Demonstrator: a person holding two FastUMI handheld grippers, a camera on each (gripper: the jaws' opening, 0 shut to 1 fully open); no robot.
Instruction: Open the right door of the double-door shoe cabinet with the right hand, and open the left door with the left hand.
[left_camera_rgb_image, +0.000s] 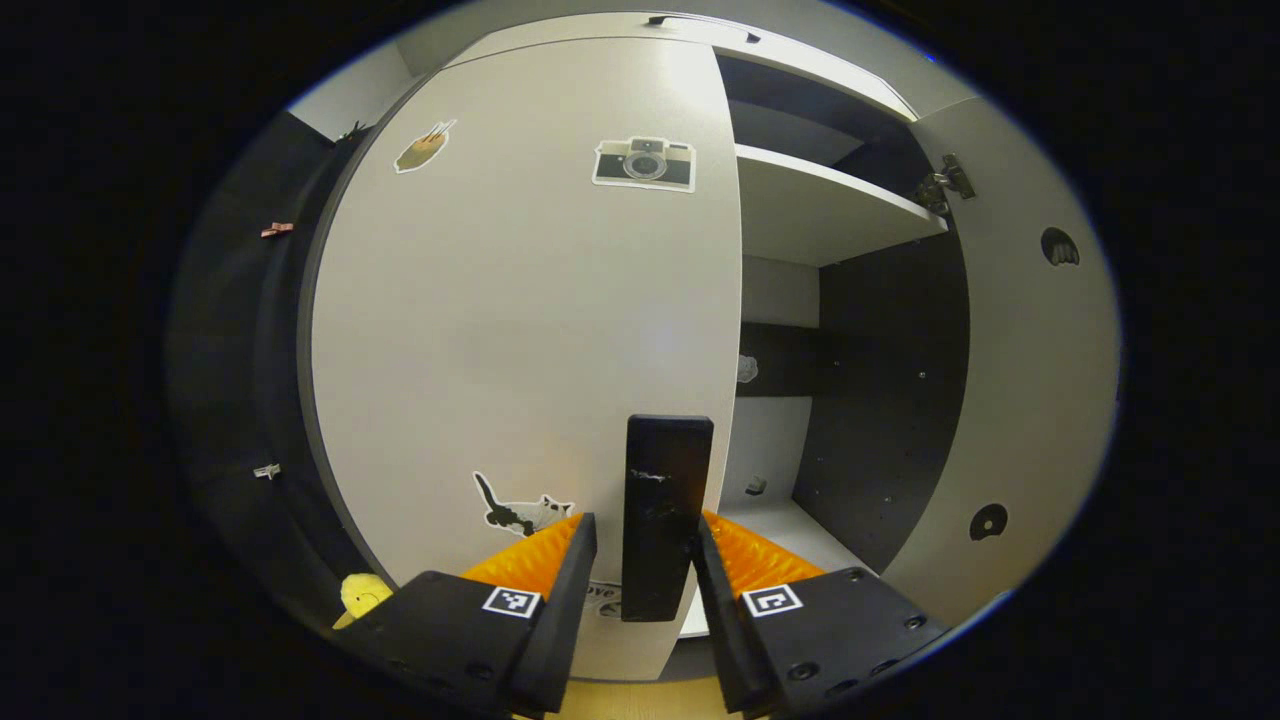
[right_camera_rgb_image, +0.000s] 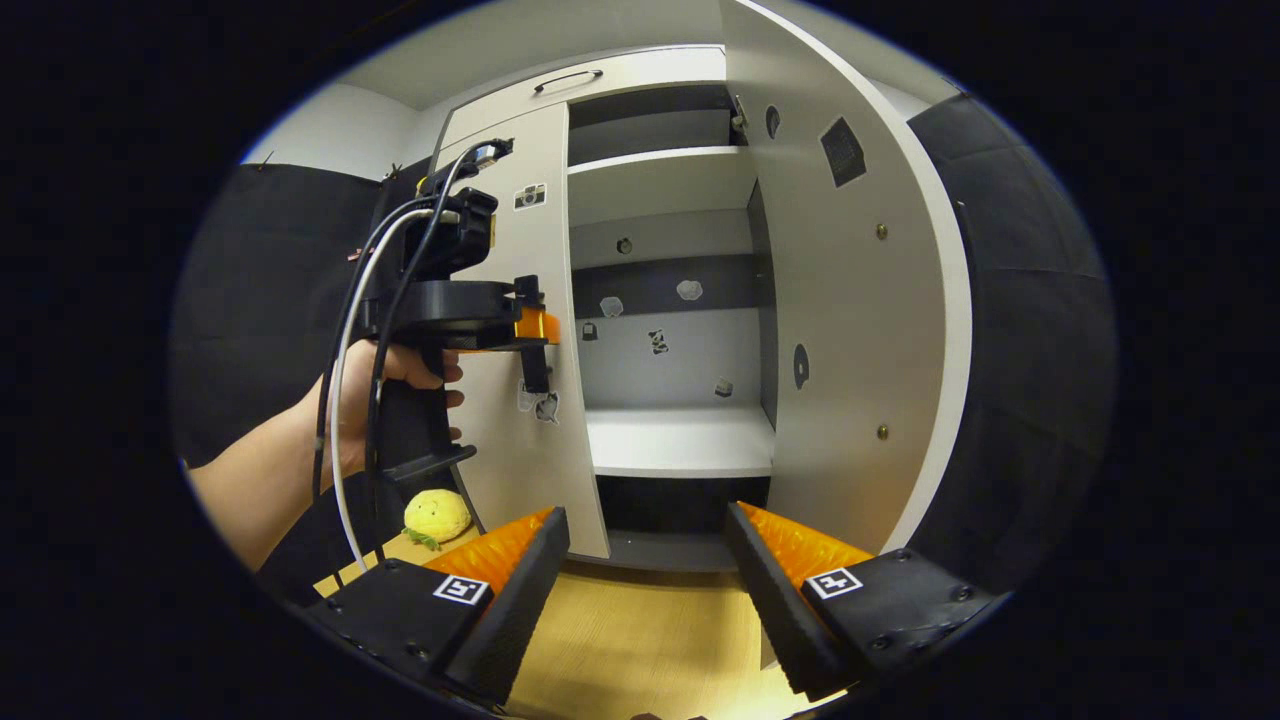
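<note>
With the right door (right_camera_rgb_image: 850, 300) already open, close the left gripper (left_camera_rgb_image: 645, 545) (fingers parted, straddling without clamping) on the black handle (left_camera_rgb_image: 665, 510) at lower centre, then swing the left door (left_camera_rgb_image: 520, 320) outward.

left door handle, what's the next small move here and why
Probably close the left gripper on the black handle, then pull. The handle stands between its open fingers, the left door looks still closed, and the right door already stands swung open, with the right gripper open and holding nothing.
</note>
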